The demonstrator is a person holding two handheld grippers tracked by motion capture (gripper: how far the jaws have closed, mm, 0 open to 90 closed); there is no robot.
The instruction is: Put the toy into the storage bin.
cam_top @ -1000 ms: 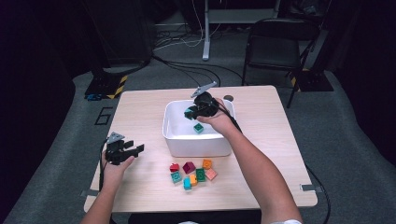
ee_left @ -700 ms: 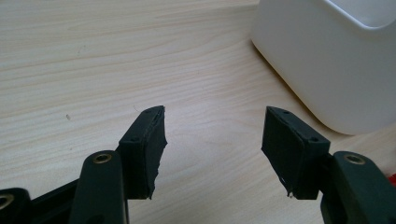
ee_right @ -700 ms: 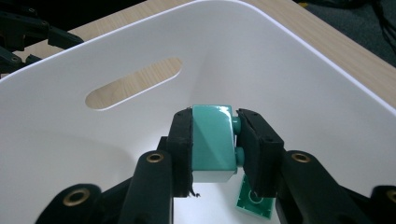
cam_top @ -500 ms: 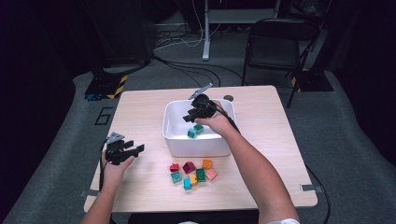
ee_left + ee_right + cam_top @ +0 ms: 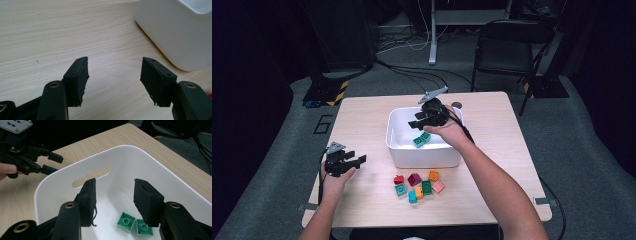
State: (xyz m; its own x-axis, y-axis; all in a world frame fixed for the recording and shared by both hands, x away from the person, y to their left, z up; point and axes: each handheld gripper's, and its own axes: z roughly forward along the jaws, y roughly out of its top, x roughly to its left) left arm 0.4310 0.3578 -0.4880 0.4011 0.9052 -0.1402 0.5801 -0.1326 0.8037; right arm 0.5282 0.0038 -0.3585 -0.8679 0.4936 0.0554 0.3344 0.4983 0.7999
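Right hand-held gripper [image 5: 418, 121] has just opened — empty; green block [image 5: 418, 142] now lies in bin [image 5: 422, 157].

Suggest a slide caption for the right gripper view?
Open right gripper above white bin holding two green bricks.

The white bin [image 5: 424, 150] stands mid-table, its walls blocking any low, level pass; entry is from above, where the right gripper [image 5: 421, 121] hangs over 2 green bricks [image 5: 422, 139] on its floor. At the bin's 6 o'clock, 7 loose bricks [image 5: 418, 185] clutter the tabletop. Bare table [image 5: 362, 120] lies open at its 9 o'clock, around the left gripper [image 5: 353, 162], and at 3 o'clock.
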